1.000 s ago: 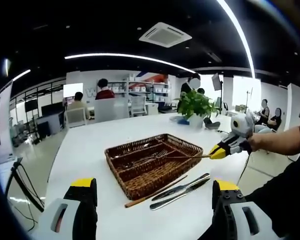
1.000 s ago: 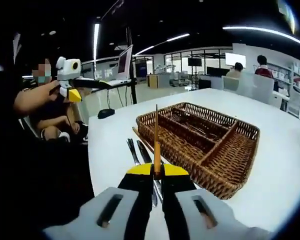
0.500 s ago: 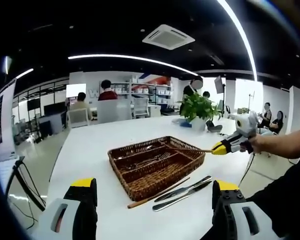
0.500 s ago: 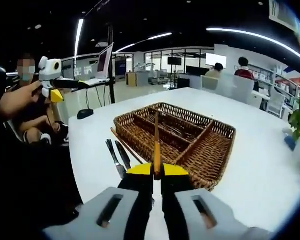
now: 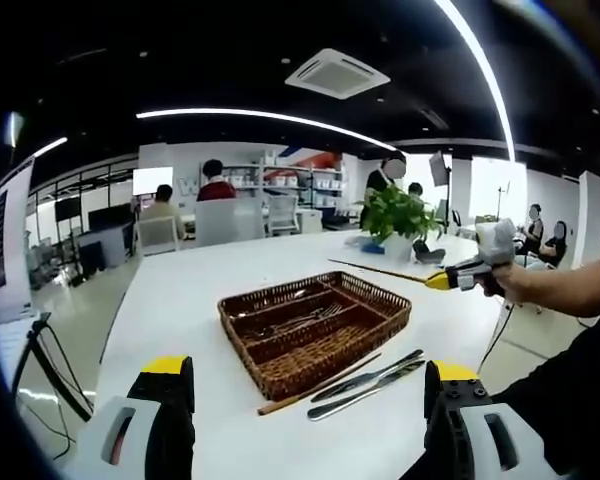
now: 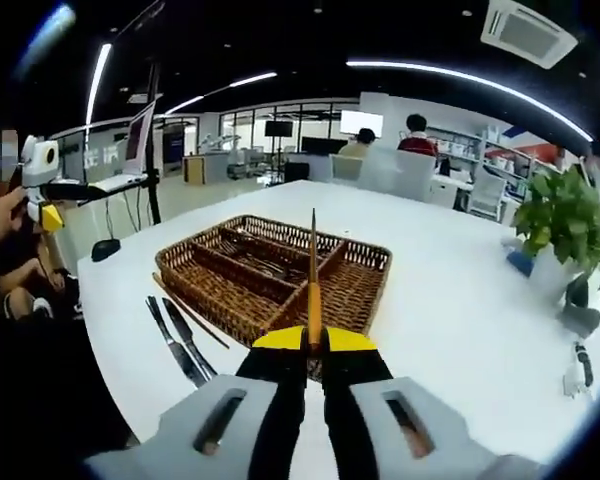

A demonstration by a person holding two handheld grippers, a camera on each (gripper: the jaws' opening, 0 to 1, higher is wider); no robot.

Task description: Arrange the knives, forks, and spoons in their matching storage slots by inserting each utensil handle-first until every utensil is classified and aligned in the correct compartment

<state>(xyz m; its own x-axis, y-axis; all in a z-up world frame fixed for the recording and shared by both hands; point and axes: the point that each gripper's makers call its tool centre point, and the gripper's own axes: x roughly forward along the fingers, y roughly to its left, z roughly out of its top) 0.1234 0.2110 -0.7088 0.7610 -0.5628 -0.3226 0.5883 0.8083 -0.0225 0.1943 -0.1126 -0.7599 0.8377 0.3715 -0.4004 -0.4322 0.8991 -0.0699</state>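
A brown wicker basket (image 5: 315, 325) (image 6: 270, 275) with divided compartments sits on the white table, and several forks (image 5: 302, 322) lie in one slot. Two metal knives (image 5: 368, 377) (image 6: 178, 345) and a wooden-handled utensil (image 5: 315, 385) (image 6: 193, 312) lie on the table beside it. My right gripper (image 6: 313, 345) (image 5: 442, 280) is shut on a thin wooden-handled utensil (image 6: 313, 270) (image 5: 380, 270), held in the air above and beyond the basket's far corner. My left gripper (image 5: 308, 400) is open and holds nothing, back from the table's near edge; a hand holds it (image 6: 42, 212) at the far left.
A potted plant (image 5: 395, 215) (image 6: 565, 215) stands at the table's far end. Small objects (image 6: 578, 365) lie near the right edge. People sit at desks behind, and one sits close to the table's left corner (image 6: 20, 285). A bare stretch of white table (image 6: 450, 300) lies right of the basket.
My right gripper has lifted its utensil from the basket's rim, up and away from it. The right gripper view has swung to the right, bringing the plant in. The left gripper stays put.
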